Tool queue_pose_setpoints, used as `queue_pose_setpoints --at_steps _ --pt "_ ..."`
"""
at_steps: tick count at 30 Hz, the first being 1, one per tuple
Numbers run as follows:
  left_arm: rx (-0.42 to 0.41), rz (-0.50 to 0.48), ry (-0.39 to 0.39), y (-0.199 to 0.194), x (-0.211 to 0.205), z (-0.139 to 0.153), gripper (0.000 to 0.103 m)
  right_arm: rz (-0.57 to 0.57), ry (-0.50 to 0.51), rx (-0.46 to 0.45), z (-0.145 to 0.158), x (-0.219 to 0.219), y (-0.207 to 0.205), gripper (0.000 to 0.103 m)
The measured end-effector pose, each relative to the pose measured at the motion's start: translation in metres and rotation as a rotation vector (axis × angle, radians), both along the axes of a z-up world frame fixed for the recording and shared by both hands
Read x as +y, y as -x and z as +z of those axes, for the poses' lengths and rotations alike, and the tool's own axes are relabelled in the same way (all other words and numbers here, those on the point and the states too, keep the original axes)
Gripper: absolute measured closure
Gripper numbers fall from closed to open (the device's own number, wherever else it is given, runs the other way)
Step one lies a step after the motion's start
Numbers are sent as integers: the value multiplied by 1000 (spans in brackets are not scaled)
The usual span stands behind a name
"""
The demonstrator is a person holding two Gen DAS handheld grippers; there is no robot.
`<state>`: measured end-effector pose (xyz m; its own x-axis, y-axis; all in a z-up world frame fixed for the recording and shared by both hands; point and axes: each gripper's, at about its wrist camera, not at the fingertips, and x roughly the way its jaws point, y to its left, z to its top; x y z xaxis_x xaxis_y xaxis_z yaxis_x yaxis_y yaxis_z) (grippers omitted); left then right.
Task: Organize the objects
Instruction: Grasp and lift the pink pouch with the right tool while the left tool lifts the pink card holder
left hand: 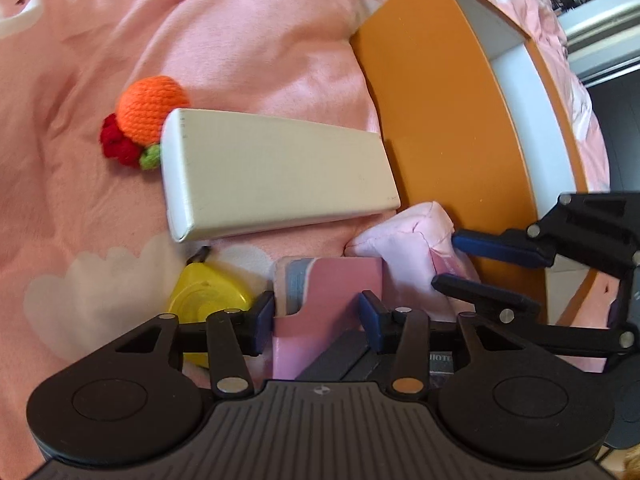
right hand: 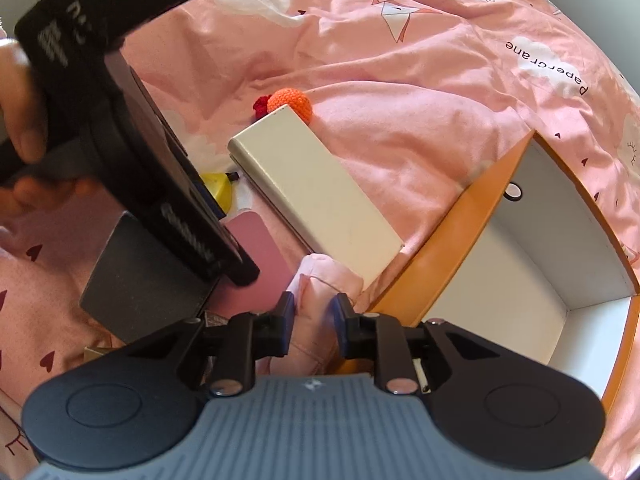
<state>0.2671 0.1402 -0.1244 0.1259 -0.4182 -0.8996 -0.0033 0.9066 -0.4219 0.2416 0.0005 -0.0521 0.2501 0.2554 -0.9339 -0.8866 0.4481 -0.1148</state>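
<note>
On the pink bedding lie one cream box (left hand: 276, 176), one crocheted orange (left hand: 154, 106), one yellow pear (left hand: 206, 300), one pink pouch (left hand: 404, 244) and one pink case (left hand: 324, 296). There is one orange bin (right hand: 532, 240) and one grey slab (right hand: 148, 280). Two grippers are in view.

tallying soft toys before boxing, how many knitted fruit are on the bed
1: a knitted orange with red berries, lying on the pink bedding at the far end of the cream box. Others may be hidden behind the grippers.

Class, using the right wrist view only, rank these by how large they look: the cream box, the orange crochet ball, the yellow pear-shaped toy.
1. cream box, clearly largest.
2. orange crochet ball and yellow pear-shaped toy: unsure, both partly hidden.
</note>
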Motion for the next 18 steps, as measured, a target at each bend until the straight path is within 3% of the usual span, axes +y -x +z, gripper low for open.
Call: queue_pose_setpoints --at_steps 1,3,5,7,9,13,15,18 --pt "-6 -7 -10 0 -3 0 47 6 6 -7 -1 1 1 77" --pt "-20 -24 -27 2 -6 4 49 29 12 5 -2 3 5 54" --pt "-34 -26 -20 5 -3 11 59 53 18 12 -1 4 12 47" --pt "-50 -28 -3 10 2 19 68 77 56 -38 -5 7 20 50" --pt "-67 -24 0 15 5 27 72 98 92 -98 -10 10 26 59" --pt "-99 -5 -2 19 6 38 77 103 126 -174 -21 14 28 67" --pt "-113 0 -7 20 5 45 79 84 115 -187 -18 13 28 75" --pt "-146 -3 -22 23 5 62 80 71 76 -224 -5 7 33 79"
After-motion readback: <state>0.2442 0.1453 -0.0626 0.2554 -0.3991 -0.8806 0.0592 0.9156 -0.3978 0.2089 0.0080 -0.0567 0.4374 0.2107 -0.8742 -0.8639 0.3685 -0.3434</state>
